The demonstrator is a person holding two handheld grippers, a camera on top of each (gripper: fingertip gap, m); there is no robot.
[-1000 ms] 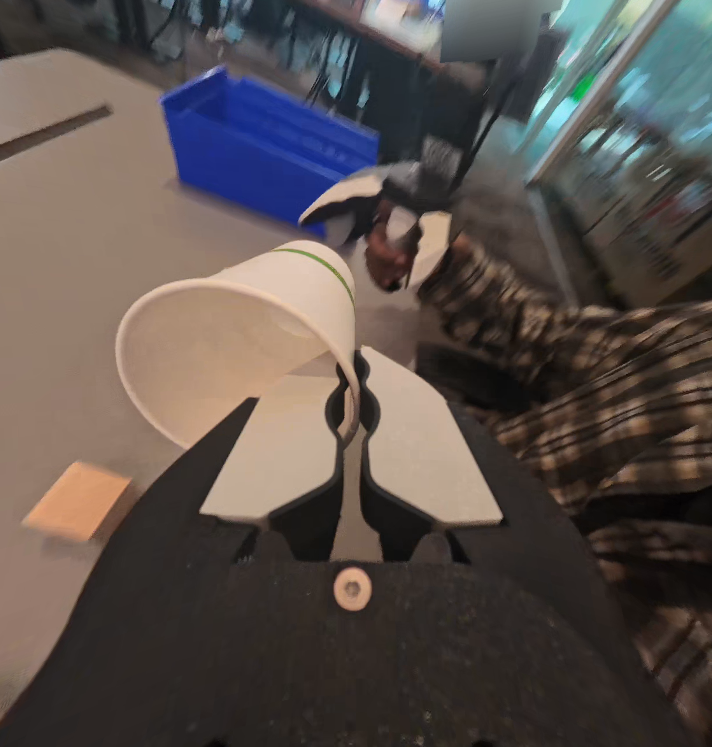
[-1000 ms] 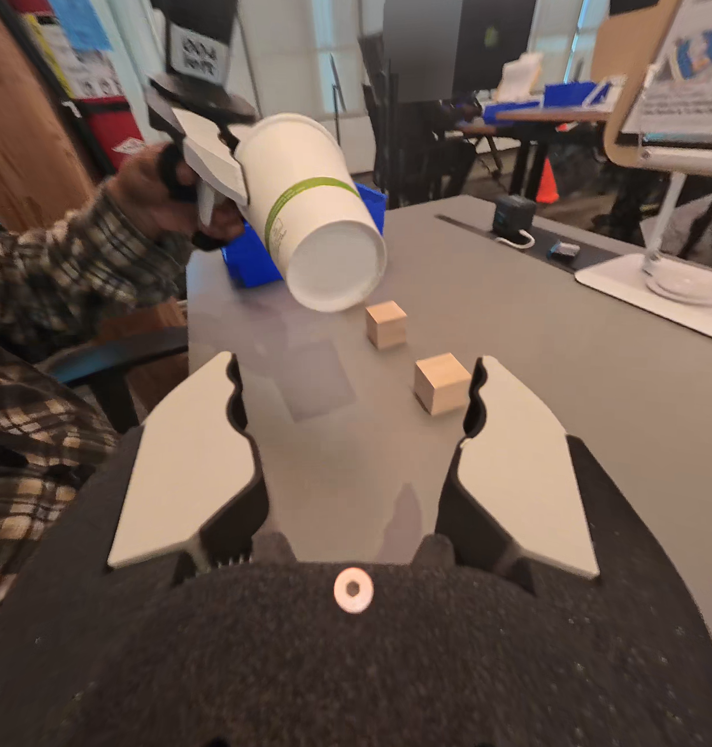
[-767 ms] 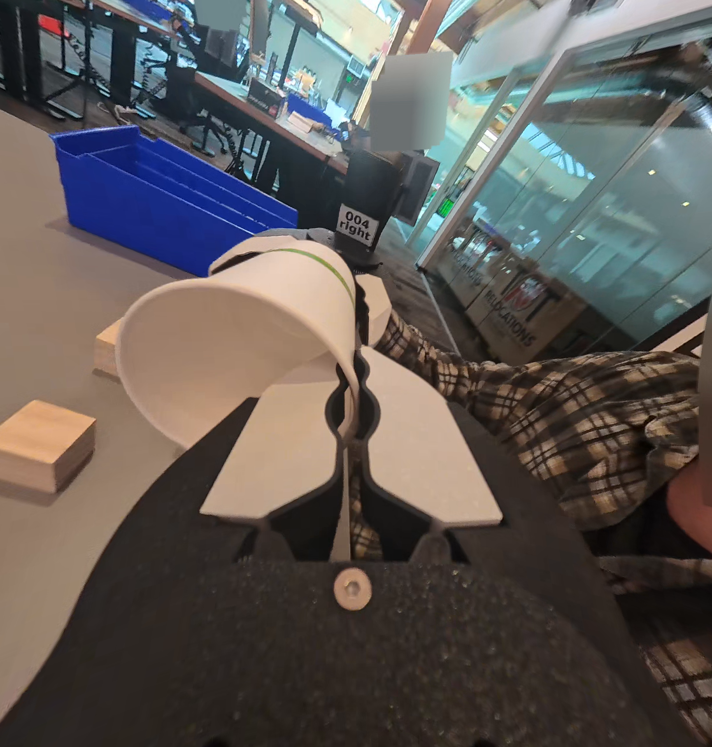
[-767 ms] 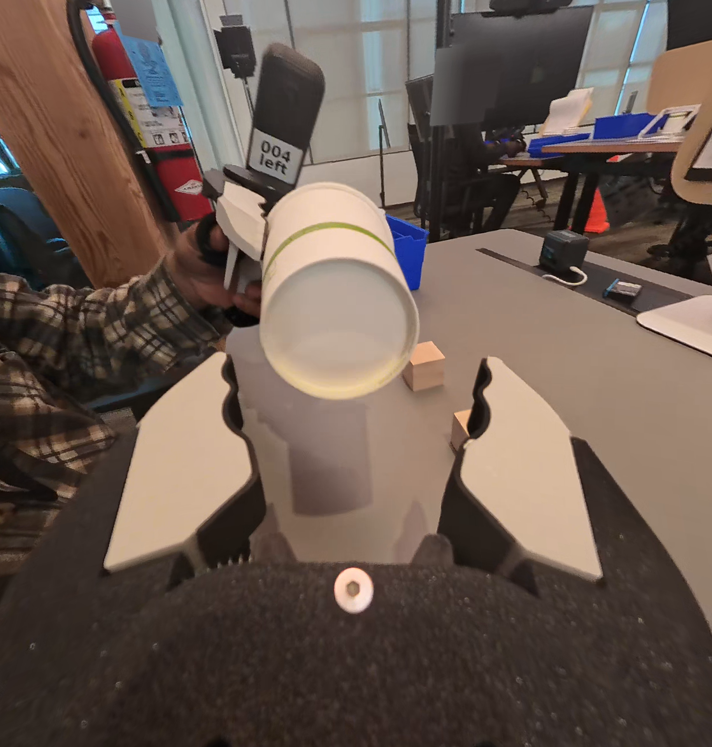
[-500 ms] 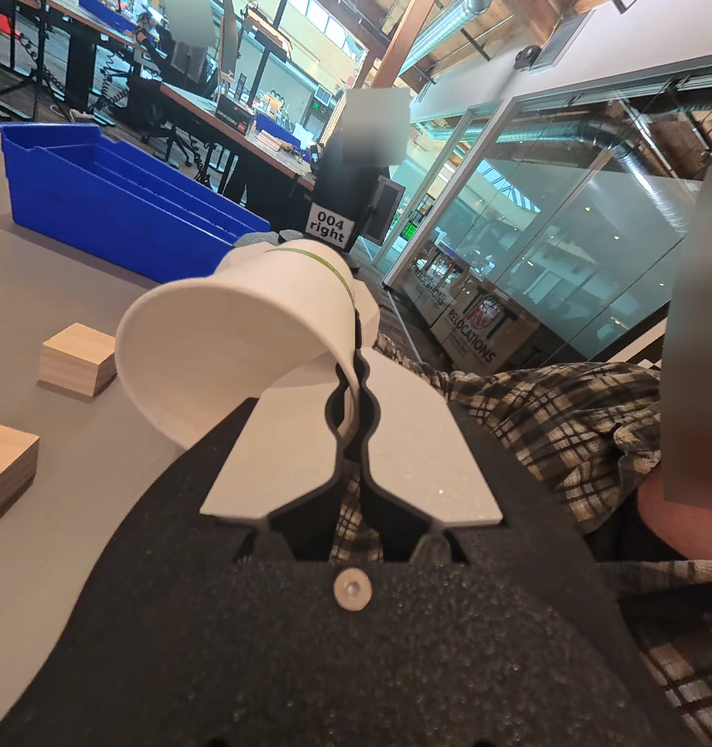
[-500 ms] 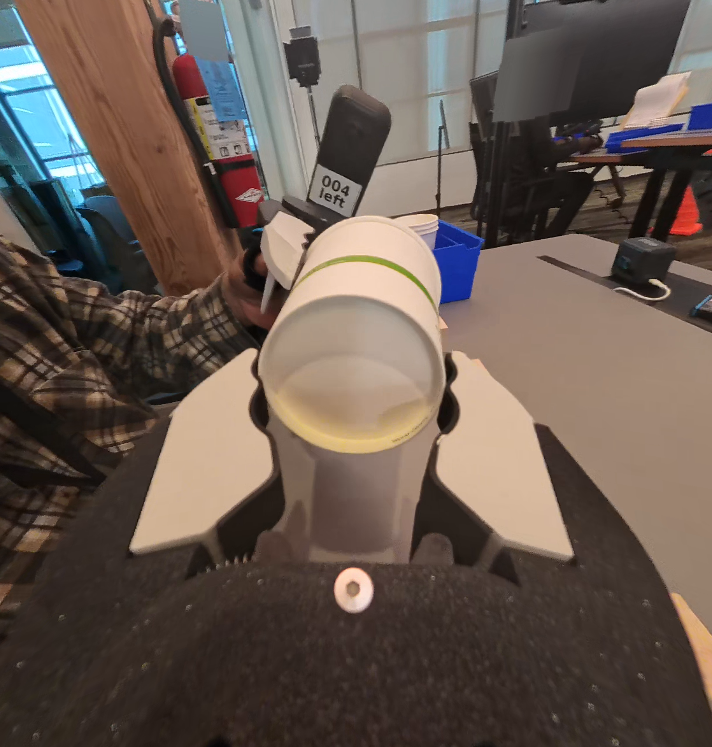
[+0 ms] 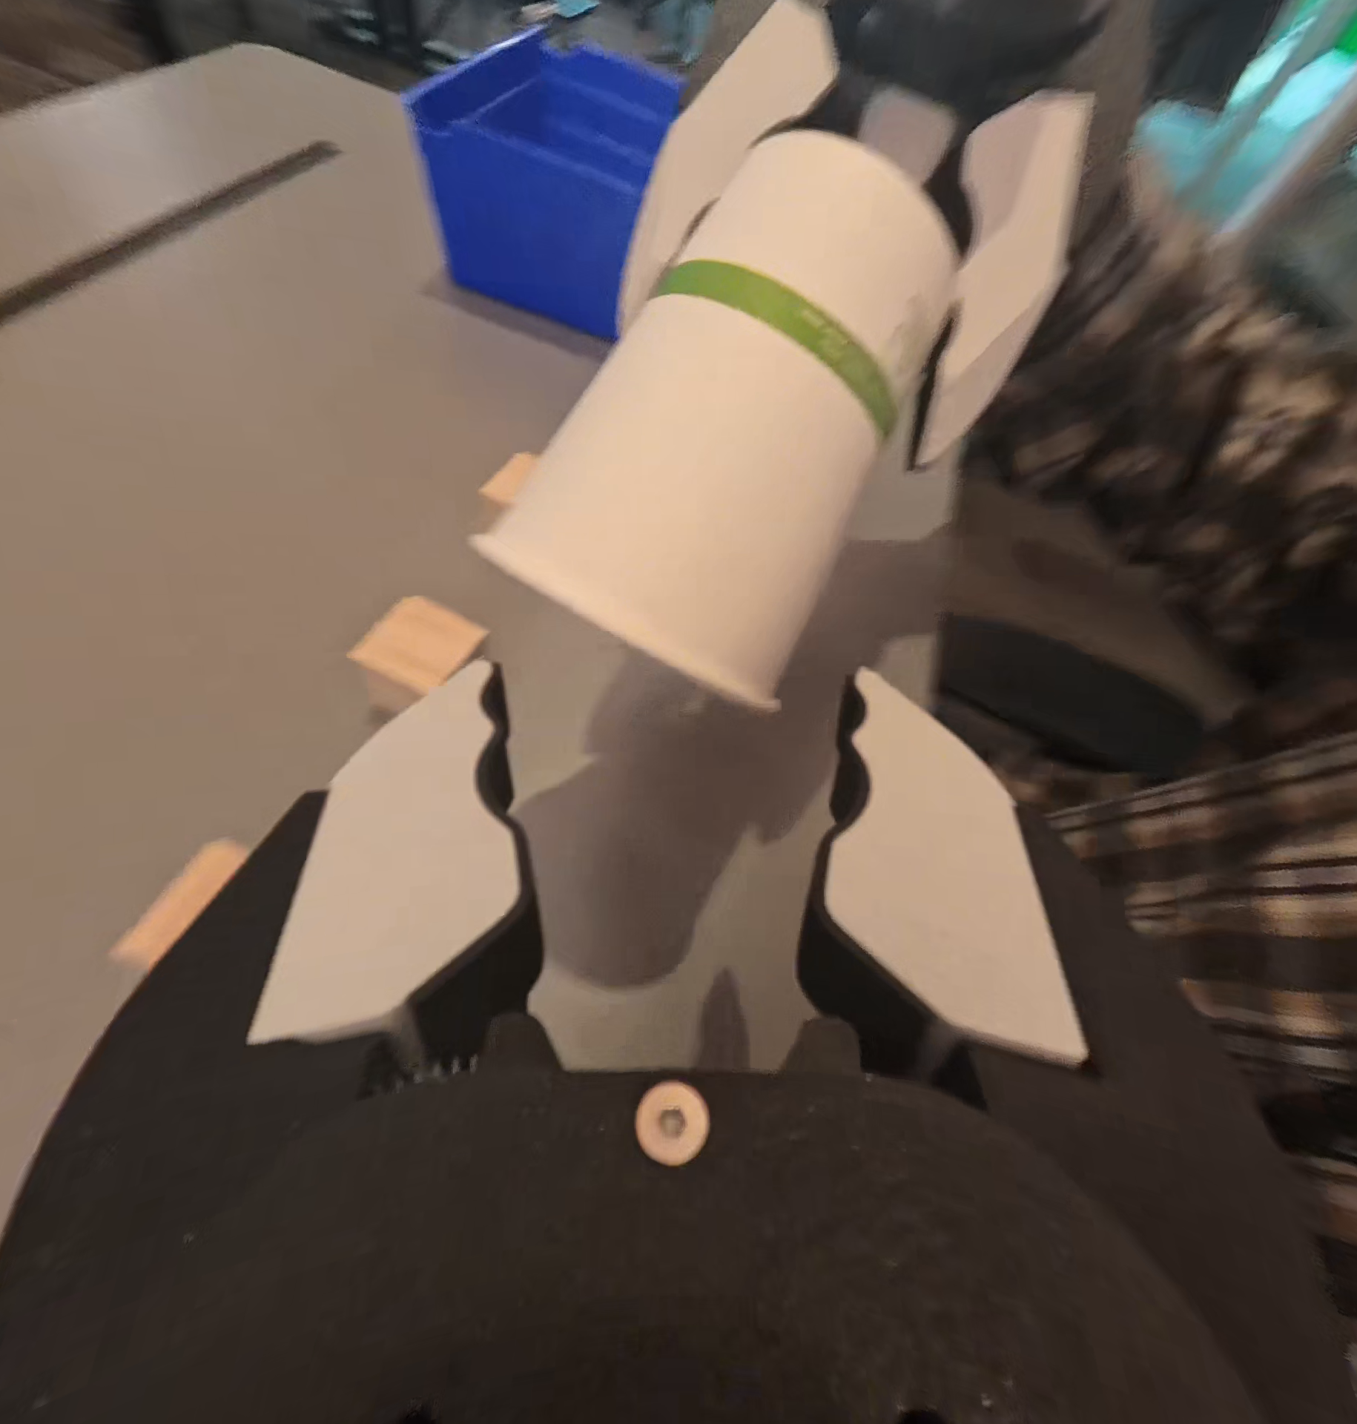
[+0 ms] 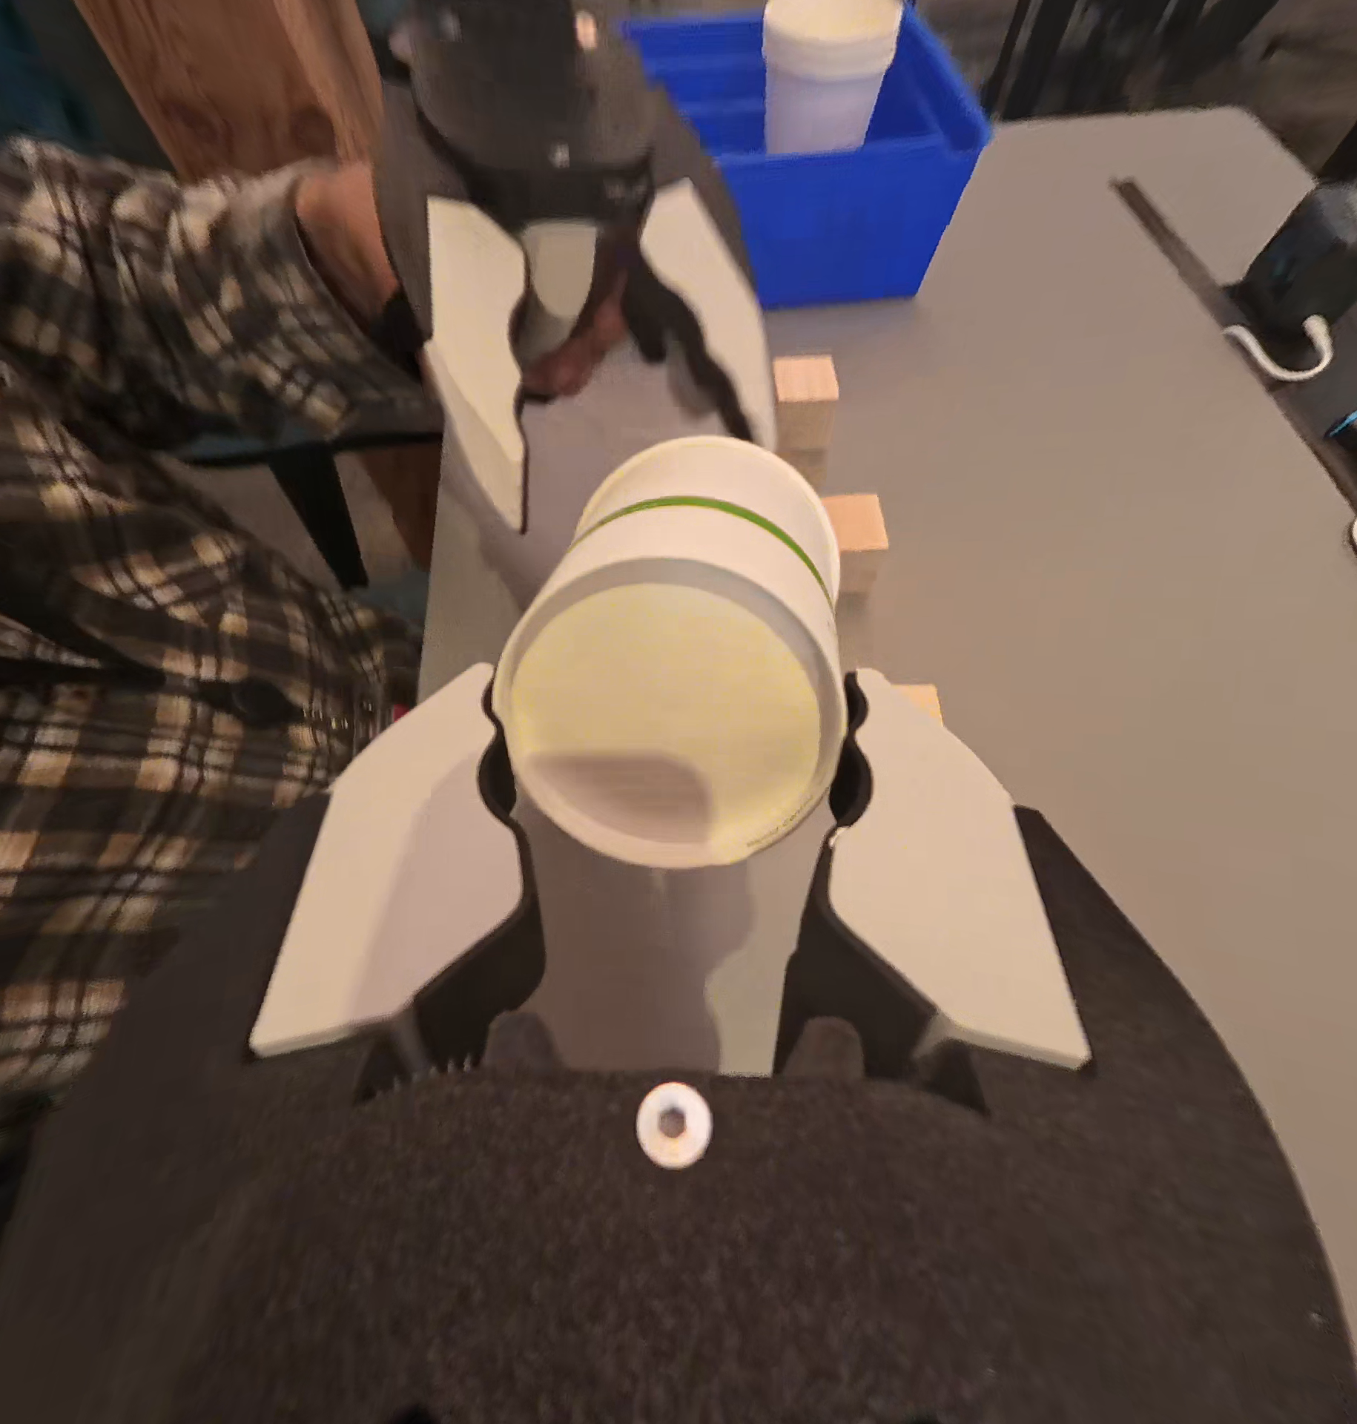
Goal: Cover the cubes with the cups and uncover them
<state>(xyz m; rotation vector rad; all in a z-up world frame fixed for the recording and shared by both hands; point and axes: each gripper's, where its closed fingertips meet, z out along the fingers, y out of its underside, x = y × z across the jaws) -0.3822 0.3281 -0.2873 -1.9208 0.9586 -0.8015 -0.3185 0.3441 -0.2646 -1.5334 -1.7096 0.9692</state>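
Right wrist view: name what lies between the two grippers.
The white paper cup, its base clamped by the right gripper, its mouth pointing at the open left gripper. Nothing else lies between them; the left wrist view agrees.

A white paper cup (image 8: pixel 691 647) with a green band hangs tilted in the air, base toward the right gripper (image 8: pixel 669 740), which clasps it. Three wooden cubes (image 7: pixel 417 655) lie uncovered on the grey worktop (image 7: pixel 198 501), toward ten o'clock of the cup.
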